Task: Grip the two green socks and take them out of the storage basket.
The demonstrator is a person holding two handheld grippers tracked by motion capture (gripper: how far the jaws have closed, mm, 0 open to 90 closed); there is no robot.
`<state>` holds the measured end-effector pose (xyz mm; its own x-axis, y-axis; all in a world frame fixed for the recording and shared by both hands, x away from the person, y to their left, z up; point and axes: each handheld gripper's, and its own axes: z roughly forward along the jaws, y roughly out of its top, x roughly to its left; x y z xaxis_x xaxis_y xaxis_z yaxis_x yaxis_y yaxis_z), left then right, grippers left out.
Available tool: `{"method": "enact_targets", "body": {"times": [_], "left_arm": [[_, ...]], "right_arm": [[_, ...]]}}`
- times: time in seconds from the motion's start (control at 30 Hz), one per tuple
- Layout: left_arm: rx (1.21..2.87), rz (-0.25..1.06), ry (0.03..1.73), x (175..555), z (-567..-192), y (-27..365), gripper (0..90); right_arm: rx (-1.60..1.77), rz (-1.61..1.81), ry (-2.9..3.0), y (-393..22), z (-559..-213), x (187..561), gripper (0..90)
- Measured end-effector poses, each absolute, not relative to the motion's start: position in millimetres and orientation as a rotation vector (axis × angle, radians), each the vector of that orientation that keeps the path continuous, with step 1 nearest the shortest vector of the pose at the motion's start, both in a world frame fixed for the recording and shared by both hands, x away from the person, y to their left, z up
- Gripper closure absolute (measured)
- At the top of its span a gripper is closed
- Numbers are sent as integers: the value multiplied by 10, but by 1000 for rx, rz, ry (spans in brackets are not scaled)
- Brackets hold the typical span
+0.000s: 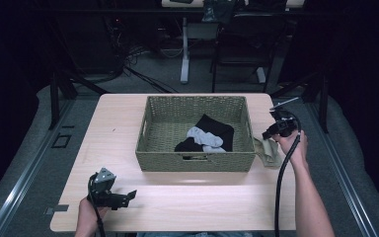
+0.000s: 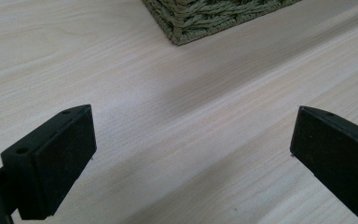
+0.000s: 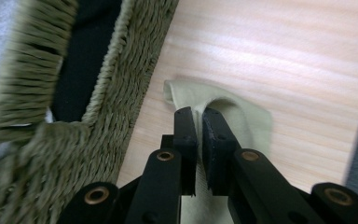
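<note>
We have a pale olive sock [image 3: 223,112] lying on the table just beside the right wall of the woven basket [image 1: 195,161], and our right gripper [image 3: 199,123] has a fold of it pinched between its two black jaws, which are pressed nearly together on the cloth. It looks soft and light (limp, too, judging by how it drapes off the pinch), so we expect it to sag and trail when lifted rather than hold any shape. Taking it at a raised fold, as here, seems the sensible hold; a thin edge might slip out. In the high view that sock [image 1: 269,152] sits close to the basket's near right corner, under our right hand [image 1: 292,143].

Inside the basket lie dark clothes [image 1: 212,131] with a light grey sock [image 1: 205,138] on top. Our left gripper [image 1: 128,196] rests low over the near left of the table, jaws spread wide, nothing between them.

The table [image 1: 118,128] is smooth pale wood, bare in front. Beyond it the room is dim, with desk legs [image 1: 184,59] and cables on the floor.
</note>
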<state>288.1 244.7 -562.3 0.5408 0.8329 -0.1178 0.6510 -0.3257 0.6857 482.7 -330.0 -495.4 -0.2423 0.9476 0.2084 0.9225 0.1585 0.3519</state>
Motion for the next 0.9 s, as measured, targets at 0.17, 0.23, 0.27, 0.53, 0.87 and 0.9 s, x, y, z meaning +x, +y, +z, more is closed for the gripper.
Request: {"method": "enact_targets", "body": {"times": [0.17, 0.23, 0.27, 0.53, 0.87, 0.9], "left_arm": [[2081, 329, 1190, 2880, -5622, 2445, 2], [2079, 335, 1193, 2879, -5622, 2448, 2], [2081, 335, 1191, 2881, -5622, 2450, 3], [2077, 325, 1187, 2880, -5619, 2454, 2], [2071, 324, 1192, 2882, -5623, 2455, 2], [2070, 324, 1193, 2882, -5624, 2455, 2]], "right_arm": [[1906, 609, 2330, -3281, -5105, 4846, 819], [1907, 612, 2331, -3277, -5127, 4843, 762], [1907, 614, 2322, -3272, -5131, 4834, 720], [1858, 691, 2284, -3355, -4953, 4613, 390], [1774, 760, 2267, -3457, -4728, 4129, 168], [1758, 735, 2274, -3469, -4714, 4080, 153]]}}
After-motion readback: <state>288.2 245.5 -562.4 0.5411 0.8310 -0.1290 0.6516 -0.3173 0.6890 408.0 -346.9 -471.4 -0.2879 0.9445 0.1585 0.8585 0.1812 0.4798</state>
